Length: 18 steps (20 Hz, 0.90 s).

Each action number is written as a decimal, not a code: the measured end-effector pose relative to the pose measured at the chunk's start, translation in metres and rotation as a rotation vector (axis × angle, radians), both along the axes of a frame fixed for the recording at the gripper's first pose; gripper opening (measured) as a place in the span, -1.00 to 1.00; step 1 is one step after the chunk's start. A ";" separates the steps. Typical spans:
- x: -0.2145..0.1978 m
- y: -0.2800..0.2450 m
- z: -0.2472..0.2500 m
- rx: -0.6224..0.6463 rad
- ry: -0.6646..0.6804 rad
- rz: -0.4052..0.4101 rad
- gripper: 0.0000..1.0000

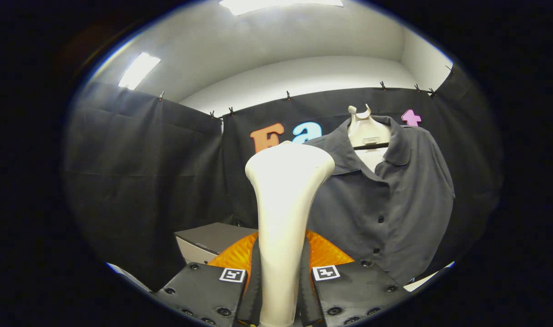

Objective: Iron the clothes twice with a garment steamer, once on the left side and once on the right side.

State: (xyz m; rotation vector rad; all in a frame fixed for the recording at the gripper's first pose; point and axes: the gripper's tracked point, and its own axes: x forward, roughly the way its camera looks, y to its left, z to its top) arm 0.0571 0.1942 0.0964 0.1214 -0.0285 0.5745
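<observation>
Both jaws of the gripper (280, 290) were closed narrowly on the handle of the garment steamer (285, 204), one finger pressed against each flank of the shaft, so the steamer was held upright between them. The steamer body was smooth, glossy, cream-coloured plastic: a slender shaft that flared upward into a broad, rounded head standing well above the fingertips. The inner faces of the fingers (254, 281) were seen to be ribbed where they met the shaft. A square marker was carried on top of each finger block.

Directly behind the fingers, a ridged orange surface (326, 254) was seen on both sides of the shaft; what it belonged to could not be told. A flat-topped grey box (208, 238) with sharp edges was located beyond the left finger.

The shirt (394, 200) was hung on a pale hanger (366, 129) beyond and to the right of the steamer head, in front of the black cloth wall (140, 181). It was made of dark grey matte fabric with a soft collar, an open neck and a row of dark buttons down the front placket. Loose folds were visible at its lower hem. The steamer head overlapped the near shoulder of the shirt in the view; contact could not be confirmed. Open room was available left of the steamer, between it and the draped wall.
</observation>
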 end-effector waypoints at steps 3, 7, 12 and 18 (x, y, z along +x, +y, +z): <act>0.008 -0.022 0.001 0.004 -0.017 -0.024 -0.21; 0.019 -0.052 -0.002 0.019 -0.034 -0.060 -0.20; 0.038 -0.066 -0.009 0.023 -0.043 -0.101 -0.20; 0.050 -0.060 -0.022 0.045 -0.040 -0.093 -0.21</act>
